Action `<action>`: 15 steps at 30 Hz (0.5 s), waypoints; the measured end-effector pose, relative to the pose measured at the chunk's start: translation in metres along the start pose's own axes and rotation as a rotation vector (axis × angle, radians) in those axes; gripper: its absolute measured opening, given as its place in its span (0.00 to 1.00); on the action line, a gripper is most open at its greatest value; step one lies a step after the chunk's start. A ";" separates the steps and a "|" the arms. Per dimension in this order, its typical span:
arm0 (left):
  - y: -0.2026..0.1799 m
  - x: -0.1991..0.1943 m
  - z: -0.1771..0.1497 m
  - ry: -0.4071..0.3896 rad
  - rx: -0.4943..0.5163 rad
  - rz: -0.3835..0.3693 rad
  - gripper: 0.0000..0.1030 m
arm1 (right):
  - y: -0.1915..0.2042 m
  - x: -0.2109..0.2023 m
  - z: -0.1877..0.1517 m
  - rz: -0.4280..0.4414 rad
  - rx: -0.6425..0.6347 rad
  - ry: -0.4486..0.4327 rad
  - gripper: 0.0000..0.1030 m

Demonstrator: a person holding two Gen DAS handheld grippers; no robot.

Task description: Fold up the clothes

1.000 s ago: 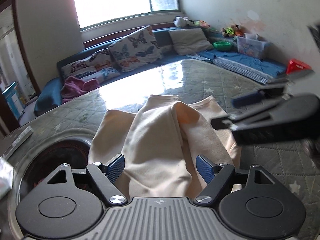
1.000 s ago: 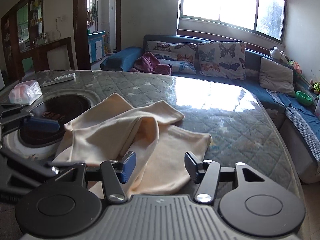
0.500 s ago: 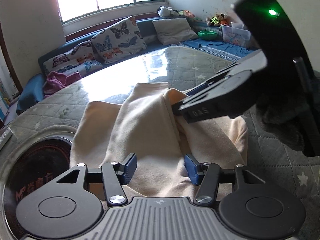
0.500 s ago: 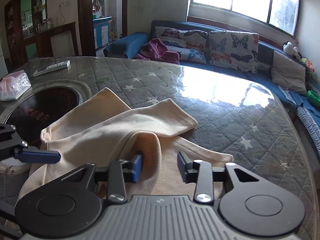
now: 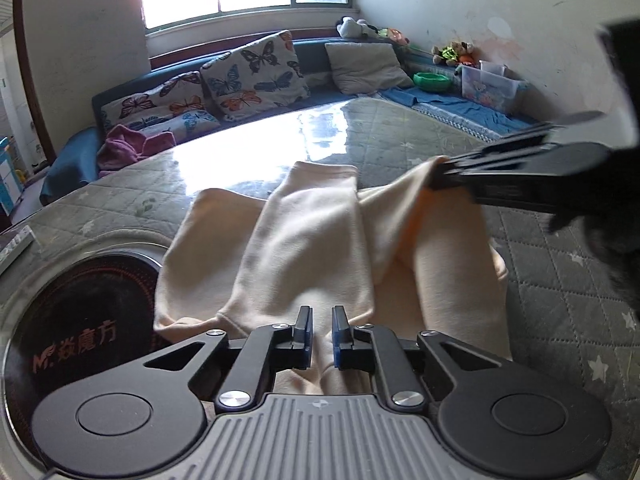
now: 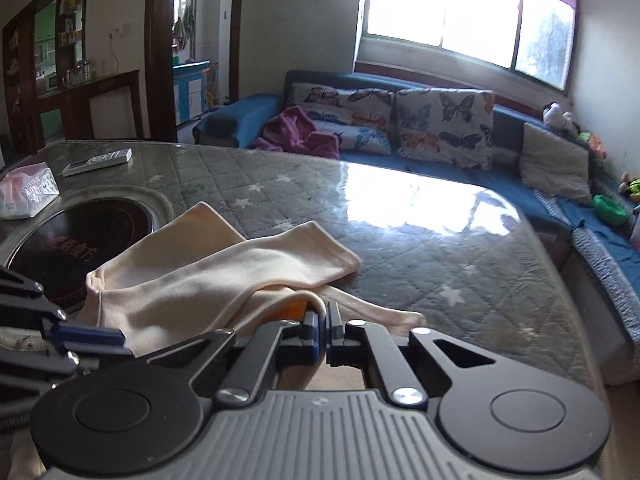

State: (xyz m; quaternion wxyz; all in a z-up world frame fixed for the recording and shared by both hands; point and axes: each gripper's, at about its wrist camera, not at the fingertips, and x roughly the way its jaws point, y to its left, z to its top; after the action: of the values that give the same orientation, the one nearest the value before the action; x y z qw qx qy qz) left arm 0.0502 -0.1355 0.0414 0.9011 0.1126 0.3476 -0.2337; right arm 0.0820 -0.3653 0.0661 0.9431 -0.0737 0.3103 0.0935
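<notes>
Both my jaws just went from spread to pinching: left gripper (image 5: pixel 320 333) and right gripper (image 6: pixel 323 335) now clamp the cream garment (image 5: pixel 304 240), so I reckon lifting comes next.

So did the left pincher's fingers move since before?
Yes. The left gripper has closed: its fingers were wide apart a second ago and now pinch the cream garment, whose near edge lies beside the round cooktop.

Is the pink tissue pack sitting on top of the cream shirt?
No, the tissue pack sits on the table's far left, apart from the cream shirt.
</notes>
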 end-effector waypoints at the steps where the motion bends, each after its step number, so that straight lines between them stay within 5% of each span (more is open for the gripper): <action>1: 0.001 -0.002 0.000 -0.004 -0.003 0.003 0.09 | -0.003 -0.007 -0.002 -0.015 0.004 -0.010 0.02; 12: -0.003 -0.013 0.007 -0.020 0.011 0.006 0.11 | -0.034 -0.085 -0.050 -0.153 0.153 -0.024 0.02; 15: -0.008 -0.008 0.016 -0.015 0.020 0.008 0.22 | -0.043 -0.091 -0.072 -0.170 0.200 0.036 0.03</action>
State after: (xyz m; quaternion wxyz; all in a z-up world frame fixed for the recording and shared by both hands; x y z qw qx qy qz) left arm 0.0503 -0.1456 0.0579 0.9034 0.1211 0.3380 -0.2346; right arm -0.0215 -0.4332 0.0673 0.9445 -0.0071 0.3278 -0.0195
